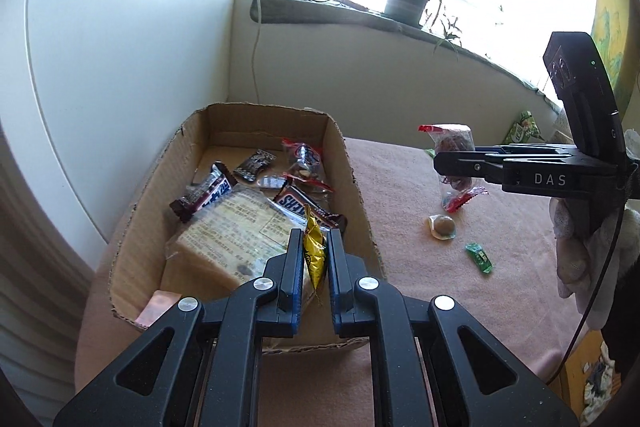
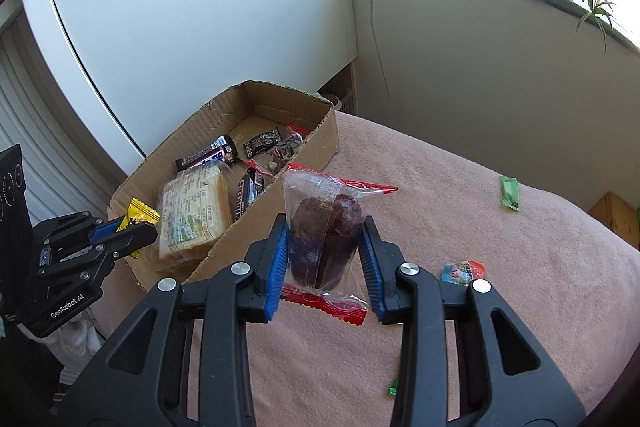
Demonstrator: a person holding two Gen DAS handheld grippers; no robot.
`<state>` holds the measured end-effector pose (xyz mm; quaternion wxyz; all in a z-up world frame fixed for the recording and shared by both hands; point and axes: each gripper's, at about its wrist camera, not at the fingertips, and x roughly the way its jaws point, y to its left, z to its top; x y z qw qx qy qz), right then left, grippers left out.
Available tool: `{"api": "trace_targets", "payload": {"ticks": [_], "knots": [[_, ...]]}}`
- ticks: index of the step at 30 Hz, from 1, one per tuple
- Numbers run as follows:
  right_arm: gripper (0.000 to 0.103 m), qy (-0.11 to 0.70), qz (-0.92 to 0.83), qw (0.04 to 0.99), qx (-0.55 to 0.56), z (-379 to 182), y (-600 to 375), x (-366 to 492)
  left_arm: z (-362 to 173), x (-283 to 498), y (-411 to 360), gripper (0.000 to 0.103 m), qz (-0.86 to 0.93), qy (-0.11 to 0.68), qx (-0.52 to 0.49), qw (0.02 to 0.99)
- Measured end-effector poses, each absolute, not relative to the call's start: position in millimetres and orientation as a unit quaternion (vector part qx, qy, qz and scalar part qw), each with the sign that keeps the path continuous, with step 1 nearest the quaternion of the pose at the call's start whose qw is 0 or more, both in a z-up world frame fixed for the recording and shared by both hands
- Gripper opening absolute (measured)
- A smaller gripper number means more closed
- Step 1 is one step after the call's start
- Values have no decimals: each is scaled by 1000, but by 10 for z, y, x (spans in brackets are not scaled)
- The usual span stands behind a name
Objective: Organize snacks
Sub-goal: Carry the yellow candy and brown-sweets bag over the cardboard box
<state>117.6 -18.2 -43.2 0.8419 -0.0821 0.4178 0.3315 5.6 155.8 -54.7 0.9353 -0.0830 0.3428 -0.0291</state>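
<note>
1. Left tongs point(image 1: 314, 255) closed tight on a small yellow packet point(image 1: 314, 251), held over the near end of the cardboard box point(image 1: 352, 163), just above the big pale sandwich pack point(image 1: 228, 231).
2. Right tongs point(image 2: 324, 247) spread fairly wide yet clamped on a clear wrapper with red ends holding a dark brown cake point(image 2: 326, 239), lifted off the pink-covered tabletop point(image 2: 480, 327) just beside the box's right wall.
3. Already in the box: chocolate bars point(image 1: 208, 195), a small dark sachet point(image 1: 254, 165), a red-edged nut bag point(image 1: 304, 163).
4. Left loose on the tabletop: a round brown sweet in clear wrap point(image 1: 442, 227), a green candy point(image 1: 478, 257), a colourful little packet point(image 2: 462, 271), another green packet point(image 2: 509, 193) further off.
5. Judged step: both carries in hand, neither snack dropped yet.
6. Next move likely called for: opening the left tongs to let the yellow packet fall clear of the sandwich, then swinging the cake leftward over the wall before release, without crushing it.
</note>
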Motion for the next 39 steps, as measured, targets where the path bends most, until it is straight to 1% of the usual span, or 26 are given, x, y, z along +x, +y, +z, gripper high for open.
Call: {"api": "trace_targets", "payload": {"ticks": [9, 18, 39], "knots": [[36, 410, 356, 833, -100, -384, 237, 1116, -548, 29, 1800, 10, -6, 337, -92, 937], [36, 415, 369, 824, -109, -451, 537, 1149, -554, 25, 1962, 10, 12, 335, -98, 937], [36, 430, 392, 805, -115, -571, 991, 1184, -556, 58, 2000, 10, 29, 333, -90, 938]]}}
